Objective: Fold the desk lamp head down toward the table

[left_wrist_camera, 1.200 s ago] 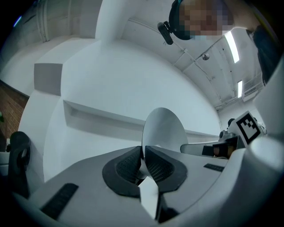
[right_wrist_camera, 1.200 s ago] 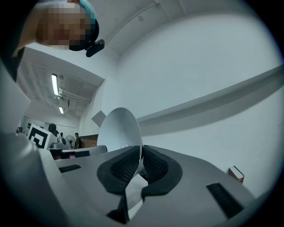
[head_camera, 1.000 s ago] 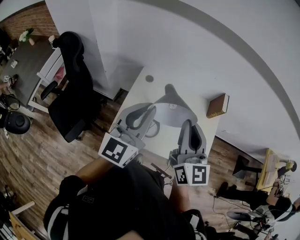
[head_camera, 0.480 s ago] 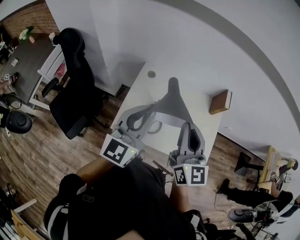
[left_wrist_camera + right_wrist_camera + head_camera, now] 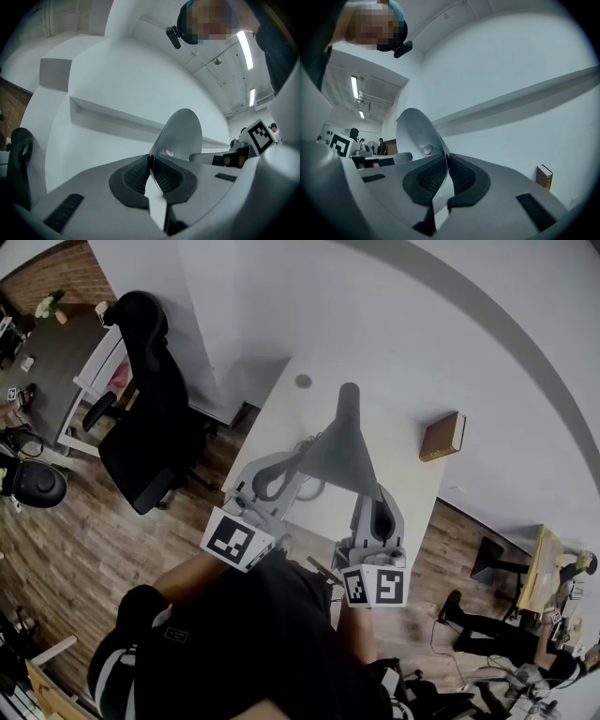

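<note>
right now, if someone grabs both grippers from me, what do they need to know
Left gripper: shut on the thin rim of the lamp head, on its left side.
Right gripper: shut on the same rim, on the opposite side.
Things: the lamp stands on the white table. A brown book lies off to the right, apart from it.
Done: both grips are on. The head is tipped so its open side, with the bulb, faces back toward the person.
Left: the open side does not yet face the table. Likely bring both grippers down together until it does, then let go.
</note>
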